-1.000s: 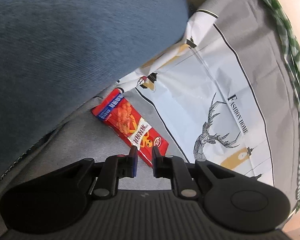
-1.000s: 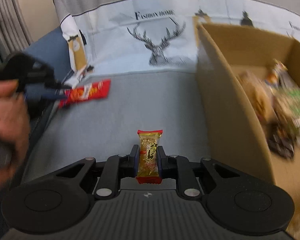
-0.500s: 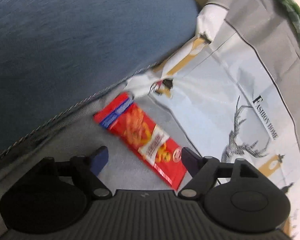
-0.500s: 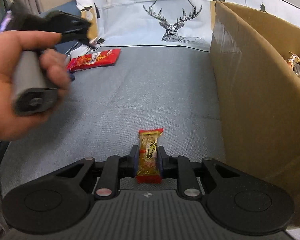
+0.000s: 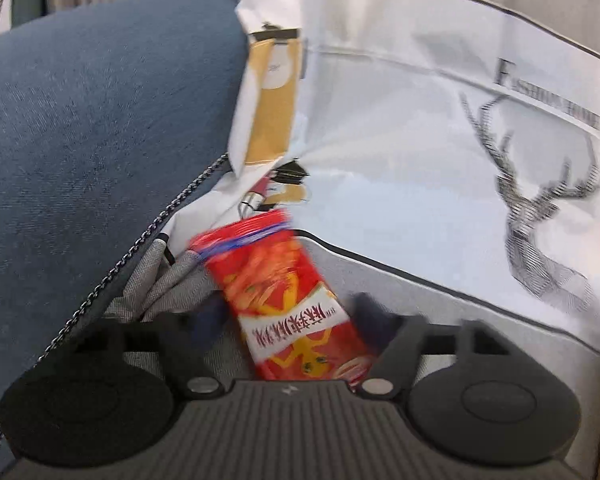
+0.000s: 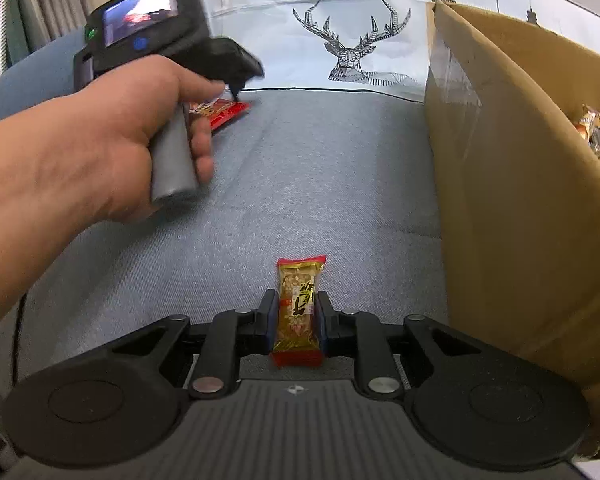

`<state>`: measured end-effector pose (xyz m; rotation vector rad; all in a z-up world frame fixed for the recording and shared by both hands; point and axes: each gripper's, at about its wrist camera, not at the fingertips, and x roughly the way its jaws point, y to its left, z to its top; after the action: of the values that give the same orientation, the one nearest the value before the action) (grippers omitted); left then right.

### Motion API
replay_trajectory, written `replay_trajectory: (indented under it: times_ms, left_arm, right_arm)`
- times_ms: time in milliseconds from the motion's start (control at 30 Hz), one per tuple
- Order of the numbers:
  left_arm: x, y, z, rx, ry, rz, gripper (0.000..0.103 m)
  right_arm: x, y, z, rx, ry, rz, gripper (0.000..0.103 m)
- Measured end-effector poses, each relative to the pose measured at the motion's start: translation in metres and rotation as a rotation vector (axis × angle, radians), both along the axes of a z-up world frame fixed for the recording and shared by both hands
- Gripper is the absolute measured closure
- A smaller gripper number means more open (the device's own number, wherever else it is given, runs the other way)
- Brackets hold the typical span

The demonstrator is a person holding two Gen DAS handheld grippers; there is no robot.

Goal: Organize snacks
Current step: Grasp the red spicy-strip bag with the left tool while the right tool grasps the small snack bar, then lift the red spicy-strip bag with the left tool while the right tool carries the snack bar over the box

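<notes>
Right wrist view alone shows right gripper (image 6: 296, 312) jaws pinching golden snack bar (image 6: 298, 312); left gripper (image 5: 288, 316) jaws, closing, straddle red packet (image 5: 284, 292).

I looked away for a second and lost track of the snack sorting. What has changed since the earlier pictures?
The left gripper has closed in on the red snack packet; its fingers, shut a second ago, opened wide and have just been closing, with the packet now between them, not yet clearly pinched. The right gripper stays shut on the small golden snack bar; the cardboard box stays put.
</notes>
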<state>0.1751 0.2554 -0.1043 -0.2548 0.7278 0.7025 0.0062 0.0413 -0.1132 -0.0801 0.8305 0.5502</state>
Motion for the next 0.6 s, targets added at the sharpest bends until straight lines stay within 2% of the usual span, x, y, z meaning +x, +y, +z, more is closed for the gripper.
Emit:
replay_trajectory:
  times_ms: [33,200,333,400,500,600]
  left_arm:
    - [-0.003,-0.003,0.003,0.006,0.011,-0.031,0.049]
    - [-0.037,-0.003,0.01,-0.068,0.033,-0.121,0.052]
    - [-0.082,-0.002,0.025,-0.217,0.077,-0.169,0.052]
    - [-0.11,-0.013,0.035,-0.227,0.091,-0.228,0.052]
    - [-0.157,-0.041,0.041,-0.171,0.119,-0.334,0.052]
    - [-0.212,-0.064,0.031,-0.209,0.119,-0.404,0.052]
  right_arm:
    - [0.0,0.0,0.0,-0.003,-0.003,0.001,0.082]
    - [-0.002,-0.002,0.003,-0.009,-0.014,0.003,0.083]
    - [-0.01,-0.008,0.005,-0.003,-0.017,0.001,0.084]
    - [-0.018,-0.01,0.01,0.006,-0.012,0.016,0.084]
    - [-0.038,-0.014,0.019,0.001,0.013,0.041,0.084]
    - [-0.058,-0.025,0.035,0.021,0.038,0.054,0.084]
